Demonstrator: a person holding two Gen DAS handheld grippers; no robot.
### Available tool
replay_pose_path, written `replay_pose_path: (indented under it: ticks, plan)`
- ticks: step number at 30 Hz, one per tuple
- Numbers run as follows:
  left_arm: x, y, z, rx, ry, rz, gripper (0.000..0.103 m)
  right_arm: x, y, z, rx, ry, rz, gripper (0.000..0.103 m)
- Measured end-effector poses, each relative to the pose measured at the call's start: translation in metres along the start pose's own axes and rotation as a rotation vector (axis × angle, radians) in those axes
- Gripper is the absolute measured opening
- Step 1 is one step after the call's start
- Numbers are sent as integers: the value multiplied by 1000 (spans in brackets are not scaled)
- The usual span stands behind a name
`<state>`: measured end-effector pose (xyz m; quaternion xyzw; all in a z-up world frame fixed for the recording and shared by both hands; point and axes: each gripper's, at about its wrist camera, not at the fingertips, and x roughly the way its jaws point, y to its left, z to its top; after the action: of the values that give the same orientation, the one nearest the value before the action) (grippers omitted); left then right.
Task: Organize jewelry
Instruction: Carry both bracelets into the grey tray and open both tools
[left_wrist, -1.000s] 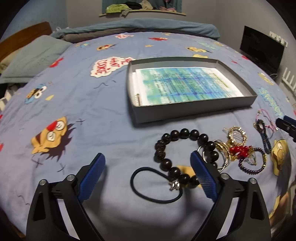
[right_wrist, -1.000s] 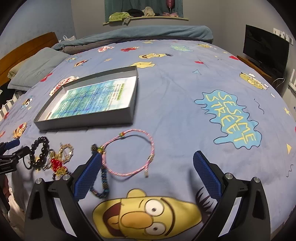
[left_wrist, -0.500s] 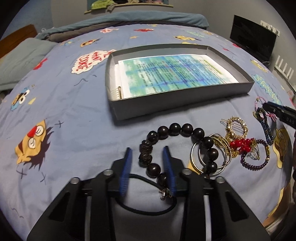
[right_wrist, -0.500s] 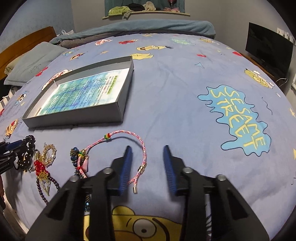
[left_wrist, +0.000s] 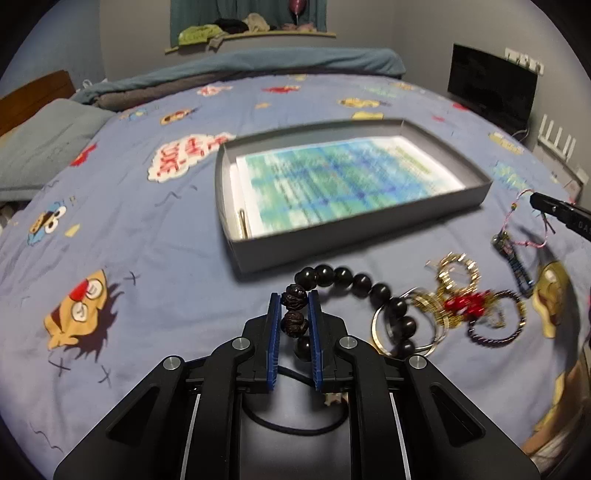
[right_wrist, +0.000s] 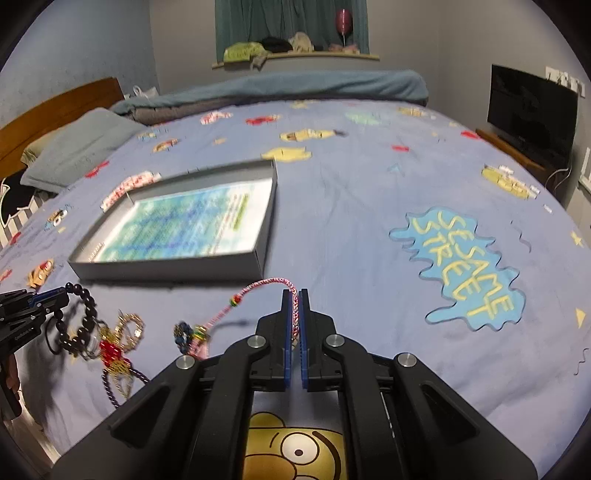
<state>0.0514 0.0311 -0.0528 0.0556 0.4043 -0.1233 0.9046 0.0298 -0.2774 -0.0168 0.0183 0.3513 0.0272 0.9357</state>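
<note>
**Inspector:** State of the left gripper?

**Assistant:** Clamped on the dark bead bracelet. Two carved beads sit between the blue pads; the other beads arc off to the right. The grip is at one end of the strand, probably so the bracelet hangs free when raised.

**Inspector:** And the right gripper?

**Assistant:** Drawn almost together on the pink cord bracelet, which loops out from between the tips and trails left toward its small charms. A thin cord needs a nearly closed pinch, which accounts for the narrow gap.

**Inspector:** Where does the remaining jewelry lie?

**Assistant:** In a tangled pile on the bedspread, just right of the beads: gold rings, a red piece, a purple loop. A black hair tie lies under the left gripper.

**Inspector:** Destination?

**Assistant:** In my judgement, the grey tray just beyond. It holds a printed sheet and a small pin at its left edge.

**Inspector:** Risk?

**Assistant:** The beads touch a silver ring; lifting may drag the pile.
</note>
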Motion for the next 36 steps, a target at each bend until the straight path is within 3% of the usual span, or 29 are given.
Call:
replay_pose_path:
  ticks: [9,19,25,28,32,36]
  plan:
    - [-37,-8,23,55,-102,-10,15,-21,10,26,-43,-85,-14,3]
    - [-54,-4,79,117,-208,29,15,-19,38,84,-113,-173,-7,3]
    - [-36,6,117,91,-213,-20,15,11,57,123,-107,-176,39,3]
    - [-16,4,133,112,-203,-2,15,34,67,137,-105,-153,59,3]
    - [14,6,151,121,-171,3,15,65,82,147,-119,-126,64,3]
    - [36,4,162,107,-139,-49,15,86,90,150,-122,-107,75,3]
